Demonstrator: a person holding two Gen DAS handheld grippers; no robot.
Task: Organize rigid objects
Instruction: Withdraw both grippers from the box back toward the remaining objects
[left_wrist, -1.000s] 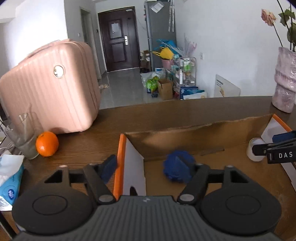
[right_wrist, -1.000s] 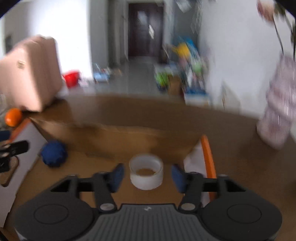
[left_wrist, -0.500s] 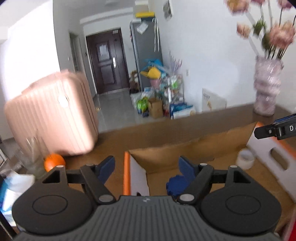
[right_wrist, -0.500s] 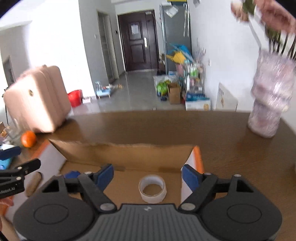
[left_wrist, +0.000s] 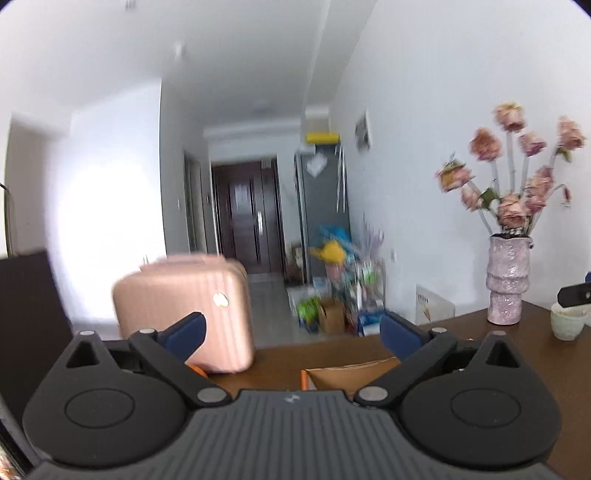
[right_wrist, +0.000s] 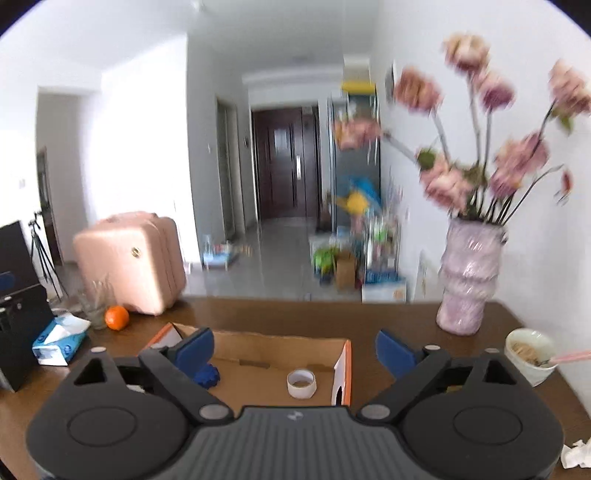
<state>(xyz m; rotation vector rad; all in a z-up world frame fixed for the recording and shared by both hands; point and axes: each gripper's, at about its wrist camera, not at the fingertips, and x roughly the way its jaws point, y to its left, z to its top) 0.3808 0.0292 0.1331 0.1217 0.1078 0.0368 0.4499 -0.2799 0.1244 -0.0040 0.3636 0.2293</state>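
Tape roll (right_wrist: 301, 384) sits on the floor of the cardboard box (right_wrist: 280, 341), near the box's right end wall, with a blue toy (right_wrist: 207, 374) well apart toward the left end. Both look light; the roll is a stiff ring, probably best pinched across its outer wall, while the knobbly toy should offer easy purchase anywhere. Right gripper (right_wrist: 293, 350) hangs above the box with jaws spread wide and nothing between them. Left gripper (left_wrist: 291, 334) is likewise spread and empty, aimed over the table's far edge at a pink suitcase (left_wrist: 184, 314).
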